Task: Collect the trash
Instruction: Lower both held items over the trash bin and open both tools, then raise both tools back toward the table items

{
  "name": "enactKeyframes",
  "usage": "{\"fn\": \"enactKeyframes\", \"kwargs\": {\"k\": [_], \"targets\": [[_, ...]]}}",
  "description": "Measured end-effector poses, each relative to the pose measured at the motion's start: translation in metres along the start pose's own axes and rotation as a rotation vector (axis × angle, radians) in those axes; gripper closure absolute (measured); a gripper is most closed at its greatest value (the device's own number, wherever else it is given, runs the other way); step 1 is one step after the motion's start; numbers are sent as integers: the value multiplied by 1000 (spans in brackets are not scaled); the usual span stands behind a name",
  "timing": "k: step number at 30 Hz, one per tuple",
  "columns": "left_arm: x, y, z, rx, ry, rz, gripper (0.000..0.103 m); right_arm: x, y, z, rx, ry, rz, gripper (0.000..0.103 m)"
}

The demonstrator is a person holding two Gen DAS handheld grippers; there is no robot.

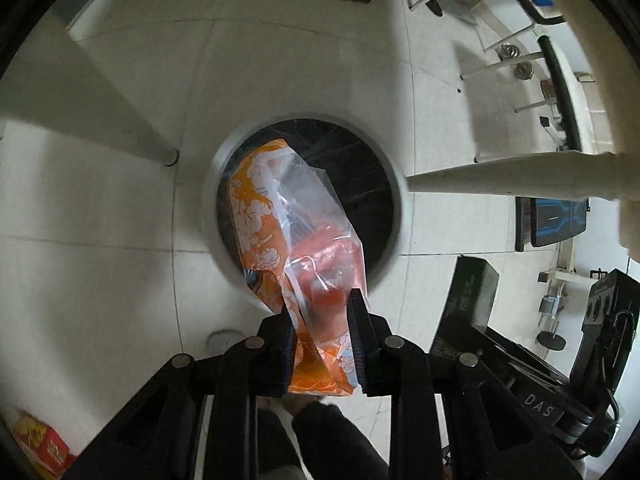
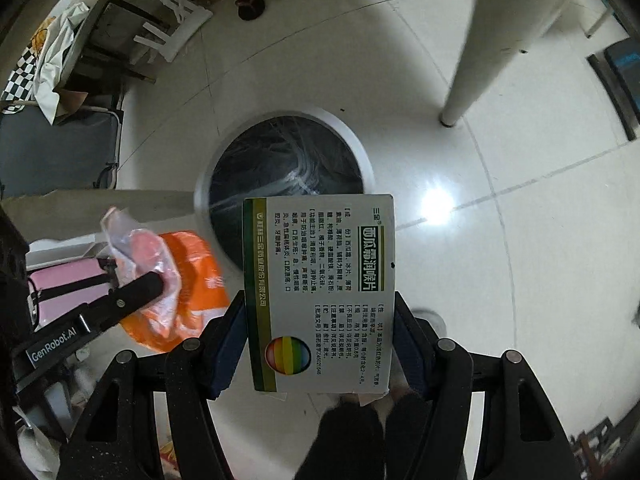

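Observation:
My left gripper is shut on an orange-and-clear plastic bag, which hangs over the open mouth of a round white trash bin lined with black plastic. My right gripper is shut on a white-and-green medicine box with Chinese print, held above the near edge of the same bin. In the right wrist view the left gripper's finger and its bag show at the left. The right gripper shows at the right edge of the left wrist view.
White table legs stand on the tiled floor beside the bin. Cluttered shelves and bags lie at the back left, a pink case at left. A red-yellow packet lies on the floor. A dark box stands at right.

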State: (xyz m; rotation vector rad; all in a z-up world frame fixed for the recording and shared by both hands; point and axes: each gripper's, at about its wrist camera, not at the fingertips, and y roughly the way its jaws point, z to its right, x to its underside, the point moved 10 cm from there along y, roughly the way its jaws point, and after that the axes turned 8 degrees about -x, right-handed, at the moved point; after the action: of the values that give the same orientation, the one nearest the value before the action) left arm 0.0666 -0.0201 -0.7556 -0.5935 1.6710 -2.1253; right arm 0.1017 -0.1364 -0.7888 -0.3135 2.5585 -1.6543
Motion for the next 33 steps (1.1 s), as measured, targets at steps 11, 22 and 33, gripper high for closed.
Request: {"fn": "enactKeyframes", "kwargs": {"k": [11, 22, 33], "targets": [[-6, 28, -27, -32, -9, 38, 2, -46, 69, 10, -38, 2, 91, 5], [13, -10, -64, -280, 10, 134, 2, -27, 30, 27, 153, -53, 110, 5], [49, -94, -74, -337, 12, 159, 2, 8, -68, -18, 221, -156, 135, 5]]}}
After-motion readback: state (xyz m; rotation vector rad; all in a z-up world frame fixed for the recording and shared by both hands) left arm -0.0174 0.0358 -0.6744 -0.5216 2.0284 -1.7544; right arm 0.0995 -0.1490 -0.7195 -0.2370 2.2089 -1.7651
